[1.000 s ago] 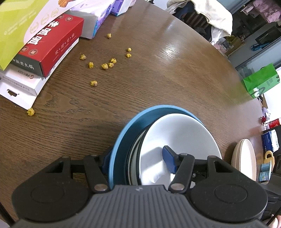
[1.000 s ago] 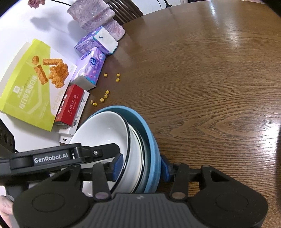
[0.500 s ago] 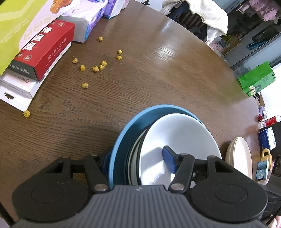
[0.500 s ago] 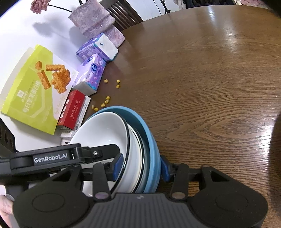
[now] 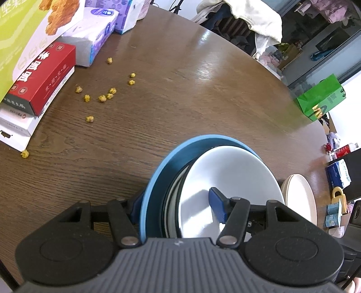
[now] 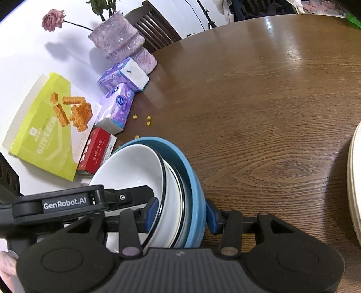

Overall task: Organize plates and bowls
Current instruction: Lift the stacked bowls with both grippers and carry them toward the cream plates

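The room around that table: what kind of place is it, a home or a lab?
Most likely a lived-in home, around the dining table. A round wooden table carries snack boxes and tissue packs, a vase holds dried flowers, and laundry hangs over furniture behind.

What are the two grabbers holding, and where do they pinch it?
Both grip the stack of dishes at its rim: left gripper and right gripper on opposite sides.

Left gripper (image 5: 178,208): black linkage arms, silver rivets, ribbed grey housing, blue pads (image 5: 217,206); right gripper (image 6: 178,214): same build; white "GenRobot.AI" lettering on the left gripper's black side.
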`<action>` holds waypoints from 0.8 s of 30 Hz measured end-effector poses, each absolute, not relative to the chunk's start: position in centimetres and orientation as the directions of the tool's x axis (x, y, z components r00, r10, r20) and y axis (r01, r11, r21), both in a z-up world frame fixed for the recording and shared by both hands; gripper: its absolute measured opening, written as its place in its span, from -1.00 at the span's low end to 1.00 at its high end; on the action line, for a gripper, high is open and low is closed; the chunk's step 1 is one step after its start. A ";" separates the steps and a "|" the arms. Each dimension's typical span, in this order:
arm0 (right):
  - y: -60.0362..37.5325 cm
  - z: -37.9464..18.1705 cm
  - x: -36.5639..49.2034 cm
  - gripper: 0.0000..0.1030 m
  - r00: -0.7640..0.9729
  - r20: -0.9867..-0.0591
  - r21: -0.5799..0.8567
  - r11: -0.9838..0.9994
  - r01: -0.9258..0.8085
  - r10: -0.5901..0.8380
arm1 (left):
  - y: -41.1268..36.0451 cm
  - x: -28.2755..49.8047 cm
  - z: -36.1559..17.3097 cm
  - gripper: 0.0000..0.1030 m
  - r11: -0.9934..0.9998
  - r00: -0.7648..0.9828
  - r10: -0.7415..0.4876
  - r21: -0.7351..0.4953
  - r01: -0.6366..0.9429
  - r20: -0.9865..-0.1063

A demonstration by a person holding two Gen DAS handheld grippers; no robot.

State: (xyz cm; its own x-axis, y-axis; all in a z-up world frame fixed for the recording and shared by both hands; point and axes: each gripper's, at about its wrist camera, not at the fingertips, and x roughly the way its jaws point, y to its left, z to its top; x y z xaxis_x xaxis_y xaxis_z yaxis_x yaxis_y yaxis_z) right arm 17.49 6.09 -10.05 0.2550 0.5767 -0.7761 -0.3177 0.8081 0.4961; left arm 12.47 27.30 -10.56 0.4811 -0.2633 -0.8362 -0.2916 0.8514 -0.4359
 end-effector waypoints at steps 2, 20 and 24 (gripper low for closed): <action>5.7 -9.8 17.5 -0.16 0.260 -0.773 0.498 0.807 -0.318 0.579 | 27.0 12.6 -10.3 0.16 0.853 0.484 -0.263 -0.436 -0.288 -0.835; 1.9 -8.0 18.0 -0.17 0.293 -0.754 0.501 0.803 -0.323 0.588 | 23.5 13.4 -8.8 0.16 0.862 0.504 -0.266 -0.437 -0.258 -0.821; 1.0 -7.9 18.1 -0.17 0.298 -0.751 0.502 0.803 -0.320 0.588 | 22.6 13.7 -8.4 0.16 0.866 0.507 -0.269 -0.436 -0.246 -0.819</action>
State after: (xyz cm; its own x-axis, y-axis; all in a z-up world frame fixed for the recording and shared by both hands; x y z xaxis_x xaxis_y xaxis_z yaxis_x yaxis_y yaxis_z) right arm 18.11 1.00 -7.85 0.2984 0.5885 -0.7515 -0.3196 0.8035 0.5023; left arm 13.74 22.64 -8.44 0.5072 -0.2687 -0.8189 -0.2457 0.8657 -0.4362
